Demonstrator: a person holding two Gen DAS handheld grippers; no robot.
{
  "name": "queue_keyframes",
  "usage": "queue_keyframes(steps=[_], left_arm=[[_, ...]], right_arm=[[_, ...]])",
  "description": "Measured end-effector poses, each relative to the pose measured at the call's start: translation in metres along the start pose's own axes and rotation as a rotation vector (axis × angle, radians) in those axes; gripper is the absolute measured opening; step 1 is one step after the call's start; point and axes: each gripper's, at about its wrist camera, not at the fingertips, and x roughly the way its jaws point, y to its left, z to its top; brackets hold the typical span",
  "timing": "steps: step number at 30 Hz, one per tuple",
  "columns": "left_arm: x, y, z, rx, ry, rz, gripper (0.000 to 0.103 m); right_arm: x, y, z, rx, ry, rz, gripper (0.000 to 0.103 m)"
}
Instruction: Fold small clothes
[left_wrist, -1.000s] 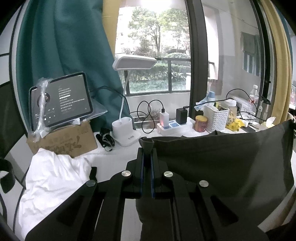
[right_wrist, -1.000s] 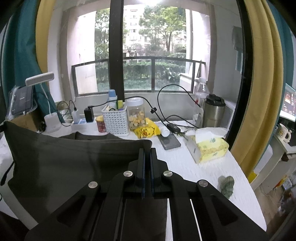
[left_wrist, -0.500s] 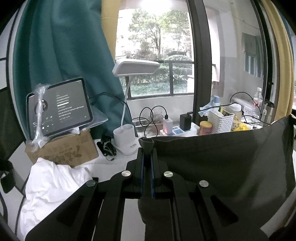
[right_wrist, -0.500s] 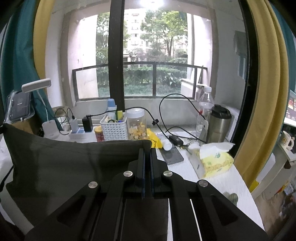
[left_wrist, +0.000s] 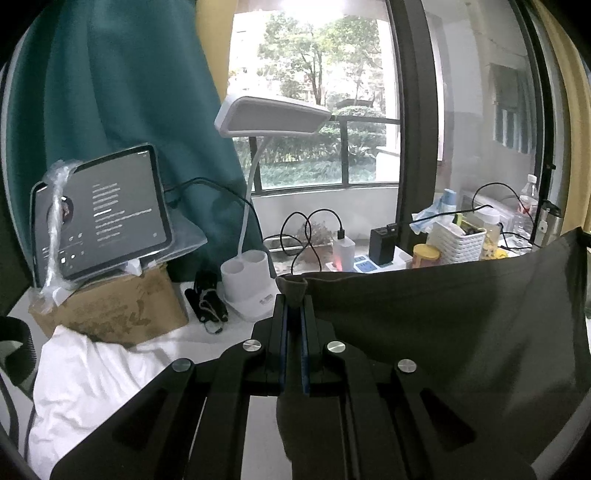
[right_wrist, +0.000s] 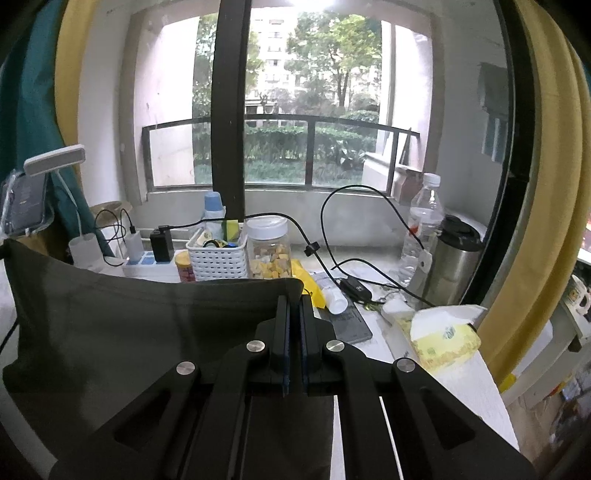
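Both grippers have carried the dark garment (left_wrist: 443, 332) closer to the window-side clutter; left gripper (left_wrist: 293, 306) pinches one top corner, right gripper (right_wrist: 293, 299) the other; cloth hangs stretched above the tabletop (right_wrist: 476, 391), white garment (left_wrist: 85, 376) at its left edge.

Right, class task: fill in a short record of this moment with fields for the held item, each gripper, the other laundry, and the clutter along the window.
held item: dark grey cloth garment, stretched between both grippers
left gripper: shut on one top corner
right gripper: shut on the other top corner
other laundry: crumpled white cloth on the table
window clutter: white plastic basket, clear snack jar, steel flask
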Motion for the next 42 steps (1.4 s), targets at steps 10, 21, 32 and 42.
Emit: queue_keyframes(steps=[10,21,32,42], left_arm=[[0.045,0.005,0.010,0.007,0.015,0.008,0.004],[0.100,0.004,0.018,0.032,0.039,0.010,0.004],[0.159,-0.005,0.000,0.077,0.122,0.034,0.004],[0.194,-0.015,-0.016,0.140,0.221,0.065,0.004]], right_arm=[[0.057,0.005,0.015,-0.013,0.020,-0.004,0.005],[0.124,0.006,0.012,-0.022,0.050,-0.036,0.005],[0.181,0.010,-0.012,-0.039,0.120,-0.091,0.005],[0.208,0.013,-0.027,-0.040,0.183,-0.116,0.005]])
